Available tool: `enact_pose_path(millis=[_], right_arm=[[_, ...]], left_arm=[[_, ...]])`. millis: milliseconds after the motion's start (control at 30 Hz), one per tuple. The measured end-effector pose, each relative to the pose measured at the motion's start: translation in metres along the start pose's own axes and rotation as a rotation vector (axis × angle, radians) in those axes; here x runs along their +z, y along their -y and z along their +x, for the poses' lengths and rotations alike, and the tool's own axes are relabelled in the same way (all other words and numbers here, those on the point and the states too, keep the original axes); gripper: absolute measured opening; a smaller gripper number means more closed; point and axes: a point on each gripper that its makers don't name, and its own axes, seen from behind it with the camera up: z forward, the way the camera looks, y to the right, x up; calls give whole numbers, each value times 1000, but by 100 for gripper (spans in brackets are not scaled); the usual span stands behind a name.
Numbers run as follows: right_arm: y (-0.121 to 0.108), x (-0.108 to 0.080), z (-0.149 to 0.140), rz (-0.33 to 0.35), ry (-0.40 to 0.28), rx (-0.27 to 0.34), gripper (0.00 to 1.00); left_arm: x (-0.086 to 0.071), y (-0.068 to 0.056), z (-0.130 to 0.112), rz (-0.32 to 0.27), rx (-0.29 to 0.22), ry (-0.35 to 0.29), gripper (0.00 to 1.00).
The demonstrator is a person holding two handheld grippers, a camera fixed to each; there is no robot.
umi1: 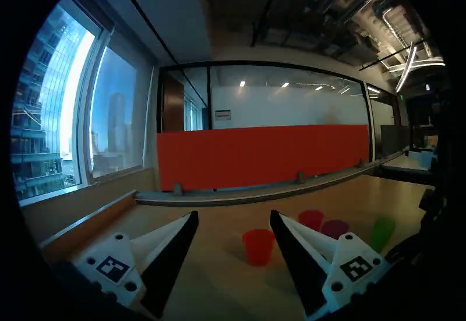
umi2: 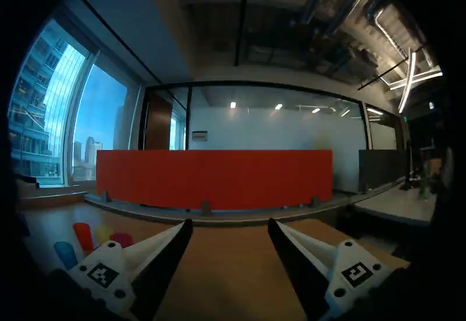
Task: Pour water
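left hand-held gripper (umi1: pixel 233 212): wide open, empty
right hand-held gripper (umi2: pixel 230 222): wide open, empty
orange cup (umi1: pixel 258 246): upright on the counter (umi1: pixel 221 280), well short of its far edge

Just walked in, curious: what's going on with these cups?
A person holds a gripper in each hand above a table. The left gripper and right gripper are both open, holding nothing. An orange cup stands ahead of the left gripper; a red cup, purple cup and green cup stand farther off. No pouring yet.

In the left gripper view you have four: orange plastic cup (umi1: pixel 258 246), red plastic cup (umi1: pixel 310 219), purple plastic cup (umi1: pixel 335 228), green plastic cup (umi1: pixel 382 233).
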Motion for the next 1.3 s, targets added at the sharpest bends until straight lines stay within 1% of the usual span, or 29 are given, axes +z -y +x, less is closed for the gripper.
enact_pose_path(millis=[200,300,400,500,667,900,1100,1300], right_arm=[[0,-2,-2,-8,11,13,100],[-1,-5,-4,-13,17,15,100],[-1,-7,-6,-19,24,10,100],[1,-8,-8,-14,28,9,100],[2,-7,-10,-16,34,27,100],[-2,-7,-12,-28,32,45,100],[-4,-7,-15,-37,42,43,100],[-2,-8,-16,-33,51,36,100]], left_arm=[[-1,4,2,29,15,-19,91],[0,2,0,35,15,-24,91],[2,2,-5,39,18,-25,91],[2,3,-9,55,33,-26,91],[1,2,-16,79,54,-29,91],[1,3,-29,106,47,-27,91],[4,-3,-40,102,37,-26,91],[7,-9,-50,95,35,-18,91]])
